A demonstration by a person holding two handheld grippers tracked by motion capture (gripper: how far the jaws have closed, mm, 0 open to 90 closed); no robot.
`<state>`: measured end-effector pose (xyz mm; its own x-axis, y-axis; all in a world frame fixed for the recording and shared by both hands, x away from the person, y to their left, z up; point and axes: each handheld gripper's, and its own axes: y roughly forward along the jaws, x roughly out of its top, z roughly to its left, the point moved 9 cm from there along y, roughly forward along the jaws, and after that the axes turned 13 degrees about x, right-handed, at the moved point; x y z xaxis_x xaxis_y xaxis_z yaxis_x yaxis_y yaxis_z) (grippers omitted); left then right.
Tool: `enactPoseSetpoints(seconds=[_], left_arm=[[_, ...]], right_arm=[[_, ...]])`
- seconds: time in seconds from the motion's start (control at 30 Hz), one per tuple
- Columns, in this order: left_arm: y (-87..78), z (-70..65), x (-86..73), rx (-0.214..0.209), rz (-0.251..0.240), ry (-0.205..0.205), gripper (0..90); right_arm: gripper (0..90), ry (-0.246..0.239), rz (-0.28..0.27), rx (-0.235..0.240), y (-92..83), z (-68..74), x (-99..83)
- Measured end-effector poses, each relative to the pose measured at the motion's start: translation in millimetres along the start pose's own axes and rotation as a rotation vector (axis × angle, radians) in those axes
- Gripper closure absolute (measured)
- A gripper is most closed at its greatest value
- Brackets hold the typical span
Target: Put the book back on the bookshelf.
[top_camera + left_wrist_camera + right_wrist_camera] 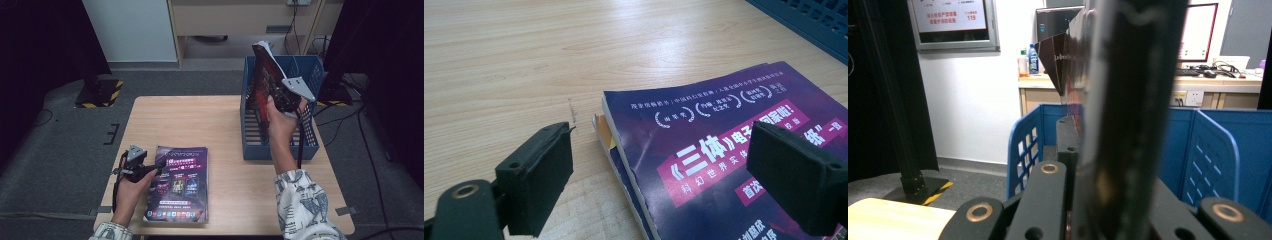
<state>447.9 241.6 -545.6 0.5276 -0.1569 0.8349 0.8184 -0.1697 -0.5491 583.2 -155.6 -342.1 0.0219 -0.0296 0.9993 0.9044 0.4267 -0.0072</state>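
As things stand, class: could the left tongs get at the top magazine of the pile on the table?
Probably yes. The left tongs are open right at the near corner of the magazine pile, with bare table around them. The right tongs are over at the blue basket, so nothing blocks the way.

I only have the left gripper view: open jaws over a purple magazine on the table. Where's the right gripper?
Observer: The right gripper is up over the blue basket at the table's right side.
Operator: Holding anything?
Observer: Yes, it is shut on a dark magazine, held upright on edge above the basket.
Operator: Is that magazine in the basket yet?
Observer: Its lower edge dips inside the basket's walls, but I cannot tell whether it touches the bottom.
Operator: And my side from above?
Observer: The left gripper rests at the left edge of the purple stack, near the table's front, jaws open and not gripping it.
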Motion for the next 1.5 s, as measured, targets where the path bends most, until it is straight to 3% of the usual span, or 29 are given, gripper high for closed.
enactPoseSetpoints(seconds=[0.2,0.47,0.77,0.97,1.23,1.33,1.5], left_arm=[[0.5,-0.8,-0.1,-0.003,0.001,0.0,11.0],[1.4,-0.7,-0.5,-0.006,0.002,0.002,11.1],[1.1,-0.9,-0.5,-0.004,0.003,0.003,11.2],[1.4,-0.5,-0.5,-0.004,0.002,0.002,11.1],[1.1,-0.2,-0.3,-0.002,0.001,0.003,11.1],[1.5,0.3,-0.4,-0.001,0.002,0.003,11.1],[0.8,0.4,0.1,0.003,-0.001,0.0,11.1]], right_arm=[[87.0,-0.012,-0.007,-0.002,3.9,-2.5,-7.3],[87.0,0.011,0.009,0.004,9.4,-5.6,-25.3],[87.0,0.009,0.013,0.005,11.0,-2.1,-30.2],[87.0,-0.017,0.015,0.001,13.1,2.4,-34.6],[86.9,-0.016,0.035,0.004,15.6,8.1,-45.1],[86.9,-0.05,0.058,-0.006,17.4,10.6,-49.9],[86.9,-0.041,0.063,-0.003,19.2,14.5,-54.9]])
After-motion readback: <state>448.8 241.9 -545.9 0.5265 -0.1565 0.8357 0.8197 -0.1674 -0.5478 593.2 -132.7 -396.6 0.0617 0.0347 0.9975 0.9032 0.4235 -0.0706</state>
